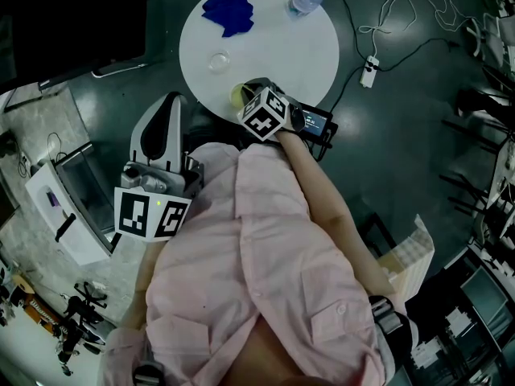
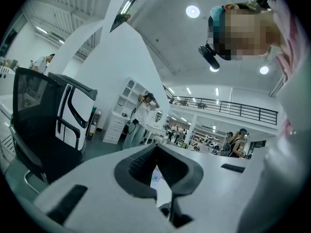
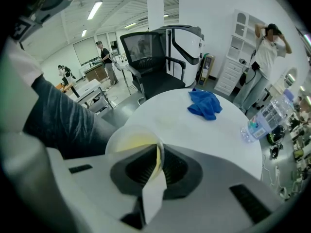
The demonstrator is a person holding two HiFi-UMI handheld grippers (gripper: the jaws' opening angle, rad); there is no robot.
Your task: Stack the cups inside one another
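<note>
Our right gripper (image 3: 158, 154), angled steeply down on an outstretched arm, pinches the rim of the yellow cup (image 3: 127, 141) at the near edge of the table (image 3: 194, 130). Our left gripper (image 2: 156, 154), closed and empty, sits level at our side; a clear cup (image 1: 218, 59) stands farther in.

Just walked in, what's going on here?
The person's right gripper is shut on the rim of a yellowish cup at the near edge of the round white table. A clear cup stands alone farther in, apart from it. The left gripper is shut and empty, held away from the table.
</note>
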